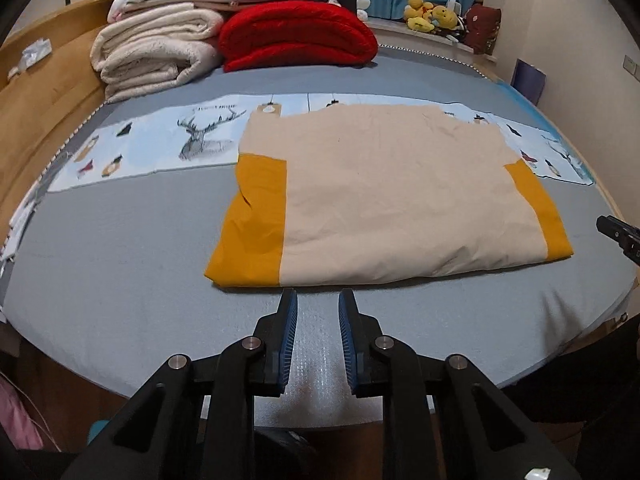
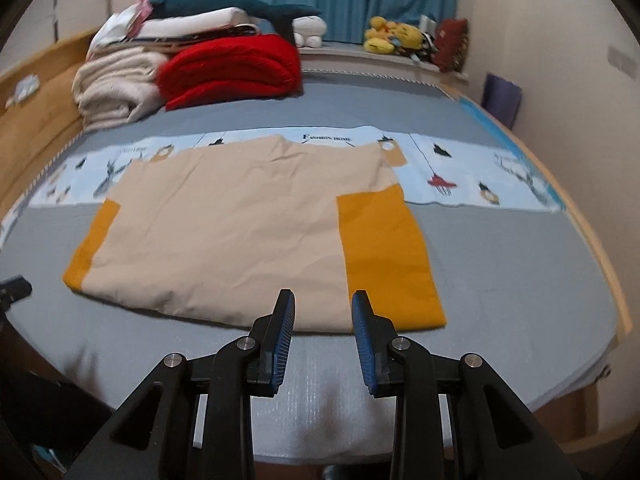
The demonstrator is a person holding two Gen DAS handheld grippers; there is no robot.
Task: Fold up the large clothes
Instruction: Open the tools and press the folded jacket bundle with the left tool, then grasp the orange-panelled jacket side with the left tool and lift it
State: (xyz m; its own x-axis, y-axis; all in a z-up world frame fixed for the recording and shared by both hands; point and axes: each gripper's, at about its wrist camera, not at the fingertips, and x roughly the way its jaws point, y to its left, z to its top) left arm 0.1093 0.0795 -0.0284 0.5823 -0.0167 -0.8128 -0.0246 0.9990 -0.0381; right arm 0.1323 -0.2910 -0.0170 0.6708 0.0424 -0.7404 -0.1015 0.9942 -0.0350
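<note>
- shirt [image 1: 384, 196] lies folded flat on the bed [image 1: 120, 280]
- left gripper [image 1: 318, 300] and right gripper [image 2: 323, 300]: jaws apart, nothing between them, both just short of its near edge

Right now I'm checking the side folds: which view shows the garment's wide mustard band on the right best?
The right wrist view: the mustard band lies broad and near, its whole length visible. The left wrist view shows the same band only as a narrow strip near the frame's right side.
</note>
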